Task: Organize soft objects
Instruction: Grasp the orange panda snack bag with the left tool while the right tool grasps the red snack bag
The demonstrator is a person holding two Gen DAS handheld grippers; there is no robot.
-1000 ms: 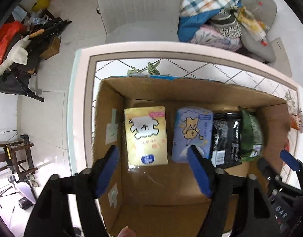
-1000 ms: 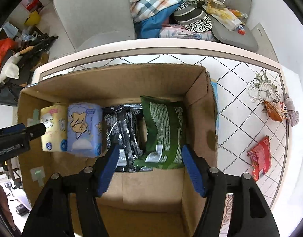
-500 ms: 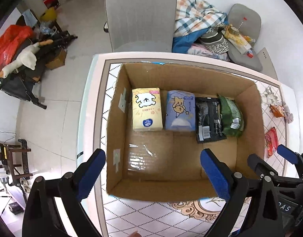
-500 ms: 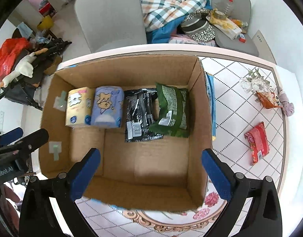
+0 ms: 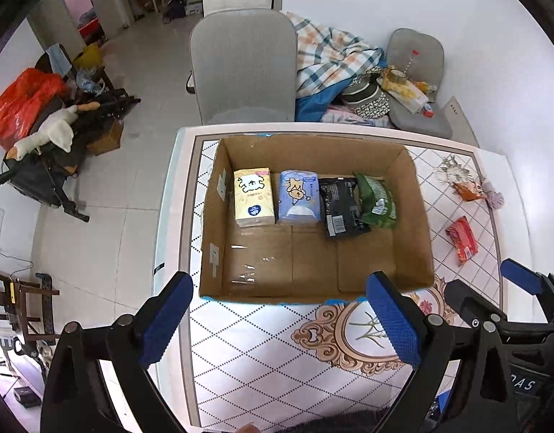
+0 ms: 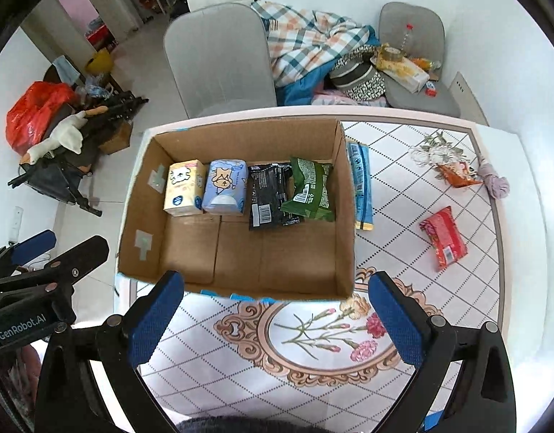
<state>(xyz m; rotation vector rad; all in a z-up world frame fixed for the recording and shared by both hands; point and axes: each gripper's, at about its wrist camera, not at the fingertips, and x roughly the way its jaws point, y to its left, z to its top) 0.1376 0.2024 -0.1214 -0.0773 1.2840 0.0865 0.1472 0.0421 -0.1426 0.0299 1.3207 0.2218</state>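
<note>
Both grippers' fingers [image 5: 392,319] [image 6: 154,315] now wider apart, empty, higher above the box [image 5: 414,195].

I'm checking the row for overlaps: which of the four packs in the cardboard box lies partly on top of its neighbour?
The green snack bag, at the row's right end; its edge overlaps the black packet.

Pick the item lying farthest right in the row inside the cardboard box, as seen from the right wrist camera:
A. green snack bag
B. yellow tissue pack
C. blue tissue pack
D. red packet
A. The green snack bag ends the row by the cardboard box's right wall, partly over the black packet; the red packet lies outside on the table.
</note>
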